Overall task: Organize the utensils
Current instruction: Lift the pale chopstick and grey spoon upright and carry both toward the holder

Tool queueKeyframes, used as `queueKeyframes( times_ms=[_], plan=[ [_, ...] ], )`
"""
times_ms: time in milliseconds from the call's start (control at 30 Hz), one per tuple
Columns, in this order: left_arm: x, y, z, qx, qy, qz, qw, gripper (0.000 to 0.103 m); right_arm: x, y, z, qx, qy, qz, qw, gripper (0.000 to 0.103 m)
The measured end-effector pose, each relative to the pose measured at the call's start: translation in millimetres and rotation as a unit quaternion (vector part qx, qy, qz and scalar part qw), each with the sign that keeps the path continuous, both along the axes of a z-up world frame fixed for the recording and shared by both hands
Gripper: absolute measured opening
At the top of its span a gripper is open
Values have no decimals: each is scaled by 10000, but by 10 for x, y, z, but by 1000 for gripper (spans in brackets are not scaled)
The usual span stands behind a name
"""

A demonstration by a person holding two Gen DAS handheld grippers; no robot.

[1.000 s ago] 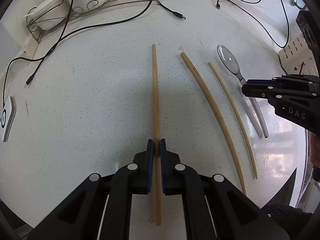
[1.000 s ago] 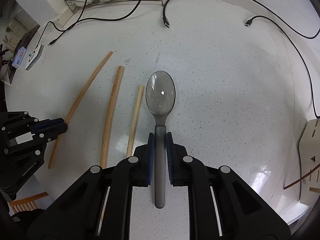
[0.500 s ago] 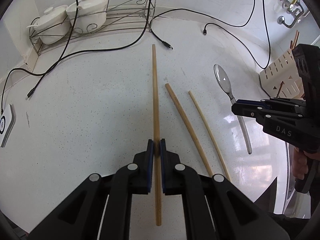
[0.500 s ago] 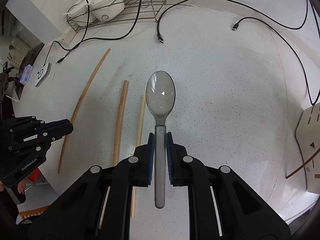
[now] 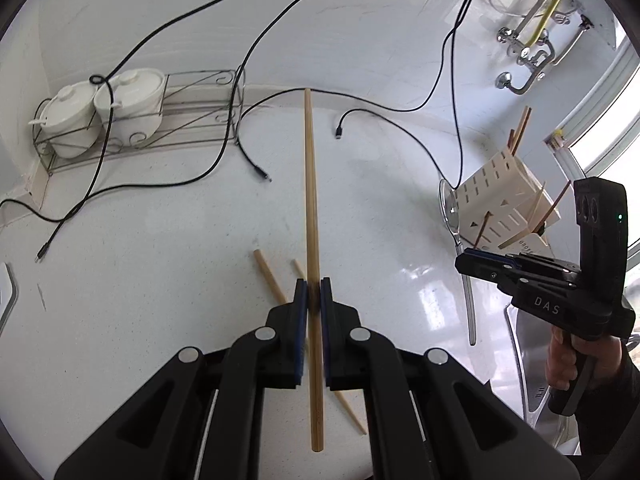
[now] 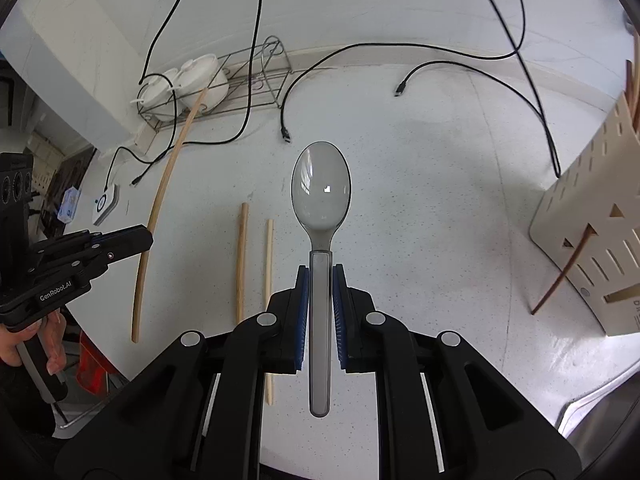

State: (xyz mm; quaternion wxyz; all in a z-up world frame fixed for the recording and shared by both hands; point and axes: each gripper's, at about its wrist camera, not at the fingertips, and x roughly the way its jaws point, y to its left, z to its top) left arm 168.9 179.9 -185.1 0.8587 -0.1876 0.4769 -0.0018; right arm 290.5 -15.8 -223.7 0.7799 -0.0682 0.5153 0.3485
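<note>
This is a home kitchen: a white speckled countertop (image 6: 440, 160), lidded white pots (image 5: 104, 112) in a wire rack (image 5: 200, 112) at the far wall, a cream utensil holder (image 6: 592, 232) right, wall taps (image 5: 524, 56).

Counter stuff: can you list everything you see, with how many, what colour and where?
Chopstick: 1, tan, in left gripper.
Spoon: 1, grey, in right gripper.
Loose chopsticks: 2, tan, flat on counter.
Holder: 1, cream, counter's right; sticks inside.
Pots: 2, white, in wire rack by wall.
Cables: several, black, across counter.
Counter: 1, white speckled.
Left gripper: black, shut.
Right gripper: black, shut.
</note>
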Motion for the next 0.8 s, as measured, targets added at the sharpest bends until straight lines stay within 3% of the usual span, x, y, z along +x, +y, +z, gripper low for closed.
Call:
queueKeyframes(
  times_ms=[400,800],
  plan=[
    [403,-570,633,32,-918,-884,9918,6,9,-771,466,283,-454,-951,9940,11],
    [841,-1258,1004,66,-1519,-1736,9730,6,-29,-1585,823,997,-580,-1843,9761,11]
  ],
)
